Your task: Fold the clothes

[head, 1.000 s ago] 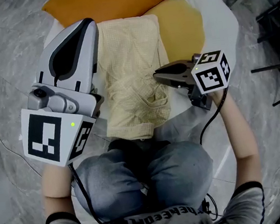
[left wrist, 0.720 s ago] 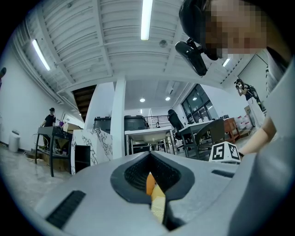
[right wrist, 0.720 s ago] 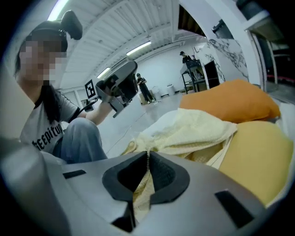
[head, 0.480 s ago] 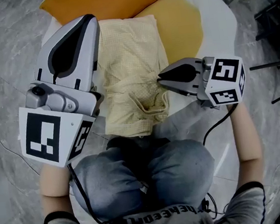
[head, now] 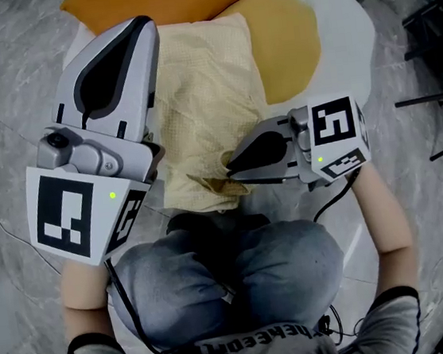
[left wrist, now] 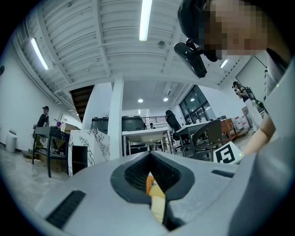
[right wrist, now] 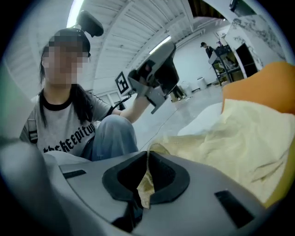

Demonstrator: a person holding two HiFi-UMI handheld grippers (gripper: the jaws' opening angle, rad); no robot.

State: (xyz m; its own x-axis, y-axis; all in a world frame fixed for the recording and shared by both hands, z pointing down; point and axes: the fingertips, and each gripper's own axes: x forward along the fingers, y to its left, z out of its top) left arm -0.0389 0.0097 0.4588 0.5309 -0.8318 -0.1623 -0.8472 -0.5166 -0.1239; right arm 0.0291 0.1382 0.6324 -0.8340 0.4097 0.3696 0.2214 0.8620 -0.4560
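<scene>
Pinching an edge of the yellow garment (head: 202, 86) in the closed right tool (head: 230, 167), dragged over the last second from beside the right fold to the near hem; crumpled flap now pulled flatter. Gripping the far corner in the left tool (head: 145, 25), likewise clamped on cloth. Stretched between both tools: probably lengthwise fold settled, crosswise next.

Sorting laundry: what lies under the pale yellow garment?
An ochre cloth shows under the pale yellow garment at its right, on a white surface. Its extent beneath is covered.
</scene>
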